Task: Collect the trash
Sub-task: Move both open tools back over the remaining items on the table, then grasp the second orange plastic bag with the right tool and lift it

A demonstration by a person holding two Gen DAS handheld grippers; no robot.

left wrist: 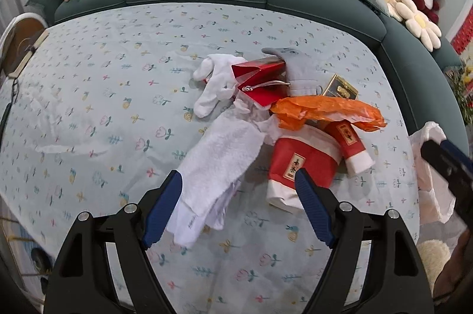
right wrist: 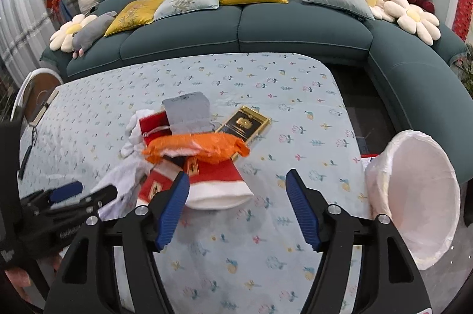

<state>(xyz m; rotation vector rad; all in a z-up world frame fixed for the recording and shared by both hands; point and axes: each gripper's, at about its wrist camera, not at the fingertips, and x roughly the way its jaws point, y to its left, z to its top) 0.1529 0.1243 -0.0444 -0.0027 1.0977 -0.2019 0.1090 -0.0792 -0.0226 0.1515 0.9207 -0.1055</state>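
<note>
Trash pile sits mid-table on the floral tablecloth [left wrist: 88, 95]: orange plastic wrapper [left wrist: 328, 111] on top, red-and-white paper packet [left wrist: 301, 163] under it at 6 o'clock, second smaller red packet [left wrist: 351, 142] at 4 o'clock of the wrapper. Red gift bag [left wrist: 263, 83] lies open at 11 o'clock of the wrapper, grey pouch [left wrist: 295, 68] against its far side, black-and-gold box [left wrist: 340, 87] at 1 o'clock. White gloves [left wrist: 215, 86] at 9 o'clock of the bag; white towel [left wrist: 218, 166] runs from the pile toward 7 o'clock.

Left gripper [left wrist: 238, 189]: jaws wide, nothing clamped; towel's near end lies between the fingers, right fingertip over the red-and-white packet's edge.

Right gripper [right wrist: 236, 187]: jaws wide, empty, bare cloth between them; left fingertip overlaps the packet's edge in view, contact unclear.

White-lined bin [right wrist: 419, 195] off the table's edge at 3 o'clock. Teal sofa [right wrist: 266, 27] with cushions behind.
</note>
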